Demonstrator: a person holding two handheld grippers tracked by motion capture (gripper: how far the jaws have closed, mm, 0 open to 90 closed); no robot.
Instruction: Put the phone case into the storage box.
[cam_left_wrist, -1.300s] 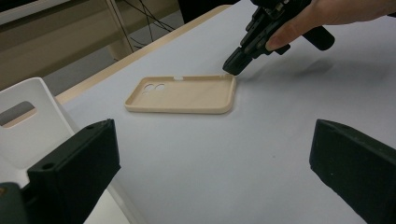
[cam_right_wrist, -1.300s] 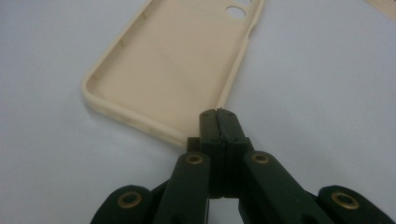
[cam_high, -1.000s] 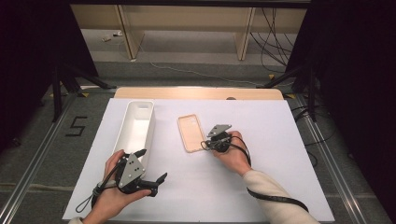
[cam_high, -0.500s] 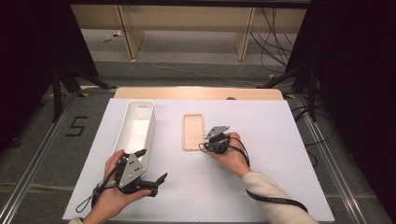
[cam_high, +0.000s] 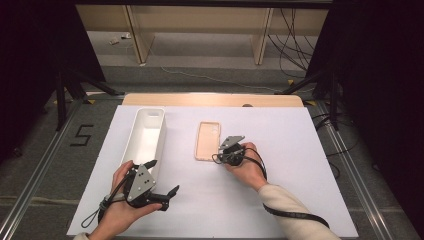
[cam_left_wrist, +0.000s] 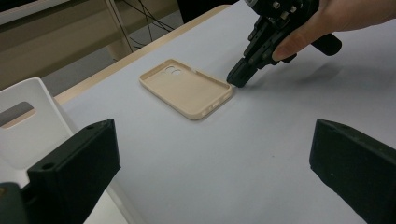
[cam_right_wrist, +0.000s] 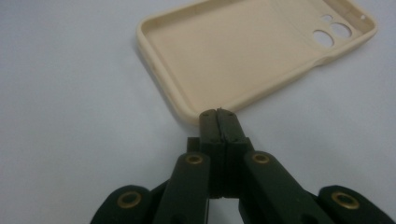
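High view: white table sheet (cam_high: 300, 150), dark surroundings.

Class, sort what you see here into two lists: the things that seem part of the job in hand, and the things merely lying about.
Likely in the job:
- phone case, with the shut right gripper at its corner
- white bin
- left gripper, open

Lying about:
- cables on the floor
- marker "5"

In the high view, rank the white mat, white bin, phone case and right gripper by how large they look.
1. White mat.
2. White bin.
3. Beige phone case.
4. Right gripper, though the hand hides part of it, so its place below the case is unsure.
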